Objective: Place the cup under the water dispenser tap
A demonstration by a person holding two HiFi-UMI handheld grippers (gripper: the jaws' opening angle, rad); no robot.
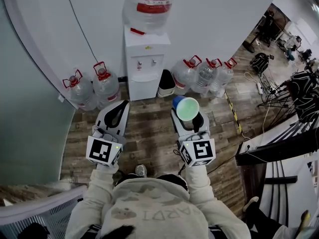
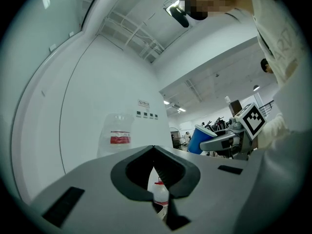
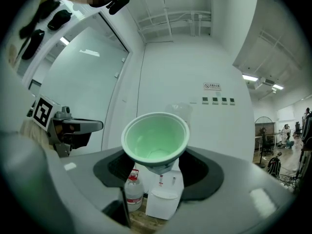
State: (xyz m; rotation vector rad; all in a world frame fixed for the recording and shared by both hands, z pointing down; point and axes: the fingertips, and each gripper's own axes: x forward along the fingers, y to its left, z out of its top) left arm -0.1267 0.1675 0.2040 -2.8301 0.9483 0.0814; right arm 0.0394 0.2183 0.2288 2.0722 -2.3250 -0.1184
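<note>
Head view, from the left: what has the left gripper (image 1: 122,103) got? asks the desk.

Photographer: Nothing. Its jaws meet at the tips, empty, pointed toward the water dispenser (image 1: 145,66) against the wall.

Desk: And the cup?

Photographer: The blue cup (image 1: 188,108), green inside, rides mouth upward in the right gripper (image 1: 188,117), whose jaws are spread wide around its base. It is in the air, well short of the taps (image 1: 147,62) — picked up, by the look of it, but the carry and the placing remain.
</note>
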